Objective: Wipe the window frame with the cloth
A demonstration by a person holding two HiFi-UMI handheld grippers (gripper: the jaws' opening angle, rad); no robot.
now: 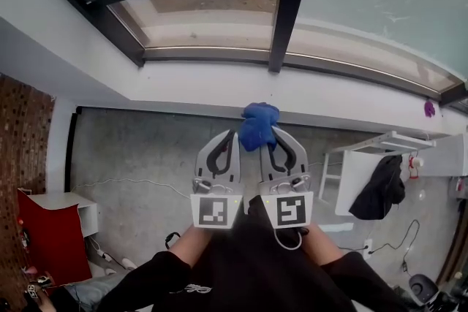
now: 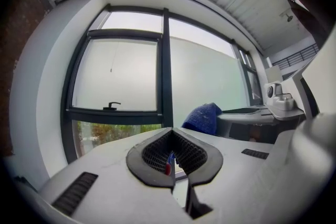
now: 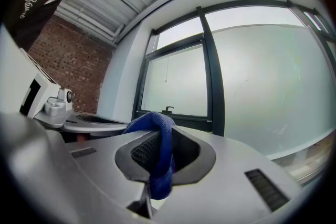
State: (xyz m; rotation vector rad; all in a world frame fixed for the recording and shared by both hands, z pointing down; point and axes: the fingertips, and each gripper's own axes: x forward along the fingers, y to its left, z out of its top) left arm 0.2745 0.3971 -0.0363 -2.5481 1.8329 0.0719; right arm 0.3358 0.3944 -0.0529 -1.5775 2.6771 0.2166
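1. Left gripper (image 1: 229, 135) — held out in front of the body and pointing forward, close beside the other gripper. Its jaws are pressed together with nothing between them.
2. Right gripper (image 1: 275, 134) — level with the left one and roughly parallel to it. Its jaws are clamped on a blue cloth (image 1: 257, 124), which bunches out past the tips.
3. The left forearm (image 1: 184, 243) and right forearm (image 1: 319, 241) reach forward side by side, bare near the wrists, with black sleeves further back.
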